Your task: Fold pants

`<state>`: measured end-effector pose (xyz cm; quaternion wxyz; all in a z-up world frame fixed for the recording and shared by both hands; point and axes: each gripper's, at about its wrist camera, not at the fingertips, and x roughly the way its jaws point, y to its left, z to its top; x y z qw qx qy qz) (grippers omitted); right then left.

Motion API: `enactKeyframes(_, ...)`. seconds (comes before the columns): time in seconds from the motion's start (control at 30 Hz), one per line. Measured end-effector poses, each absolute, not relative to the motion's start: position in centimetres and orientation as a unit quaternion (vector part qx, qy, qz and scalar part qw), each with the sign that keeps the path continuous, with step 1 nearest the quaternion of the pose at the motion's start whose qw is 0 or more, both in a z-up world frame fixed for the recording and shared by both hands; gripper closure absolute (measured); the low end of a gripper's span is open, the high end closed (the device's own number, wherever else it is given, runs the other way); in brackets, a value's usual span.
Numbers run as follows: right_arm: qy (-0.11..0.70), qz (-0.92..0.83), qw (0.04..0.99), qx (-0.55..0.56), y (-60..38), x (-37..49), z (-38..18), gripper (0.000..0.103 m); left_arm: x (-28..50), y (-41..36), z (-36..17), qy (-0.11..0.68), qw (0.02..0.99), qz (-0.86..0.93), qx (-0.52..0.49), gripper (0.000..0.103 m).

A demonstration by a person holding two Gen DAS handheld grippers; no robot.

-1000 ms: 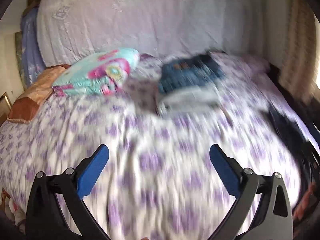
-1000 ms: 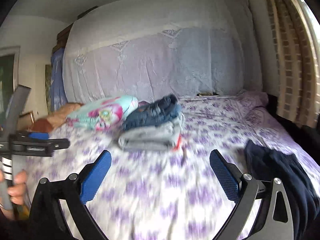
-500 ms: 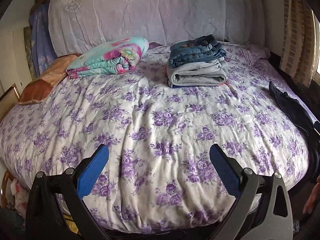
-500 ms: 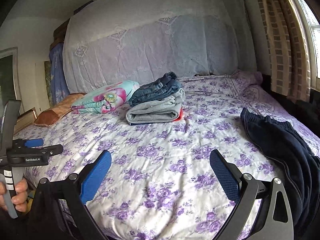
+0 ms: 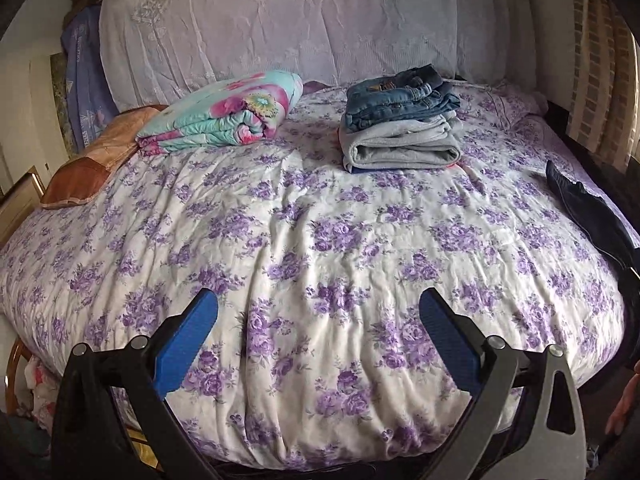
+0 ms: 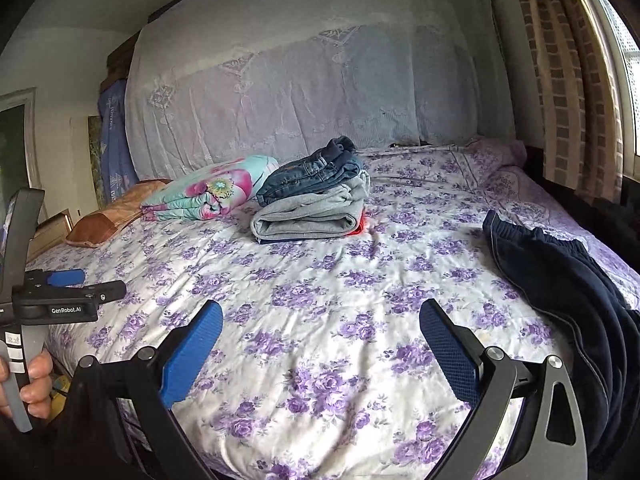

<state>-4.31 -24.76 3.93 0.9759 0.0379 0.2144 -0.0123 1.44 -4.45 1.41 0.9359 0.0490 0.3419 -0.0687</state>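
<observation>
Dark navy pants point(image 6: 568, 292) lie unfolded and rumpled on the right side of the bed, draping over its edge; they also show at the right edge of the left wrist view point(image 5: 588, 216). My left gripper point(image 5: 318, 316) is open and empty above the bed's near edge. My right gripper point(image 6: 320, 328) is open and empty, left of the navy pants and apart from them. The left gripper also shows at the left of the right wrist view point(image 6: 66, 282), held in a hand.
A stack of folded jeans and grey pants point(image 5: 400, 128) sits at the back of the floral bedspread point(image 5: 304, 240), also in the right wrist view point(image 6: 316, 196). A folded floral quilt point(image 5: 224, 114) and a brown pillow point(image 5: 88, 164) lie at the back left. A curtain point(image 6: 568, 72) hangs on the right.
Both cameras have steadied from blur and drawn back slightly toward the bed's near edge. Both grippers stay open and empty. The clothes have not moved.
</observation>
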Motion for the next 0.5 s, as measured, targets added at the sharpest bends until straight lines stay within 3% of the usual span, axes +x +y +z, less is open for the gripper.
enactKeyframes(0.5, 0.217, -0.011, 0.976, 0.032, -24.30, -4.26, 3.84, 0.004, 1.84, -4.04, 1.66, 0.327, 0.943, -0.030, 0.054, 0.005)
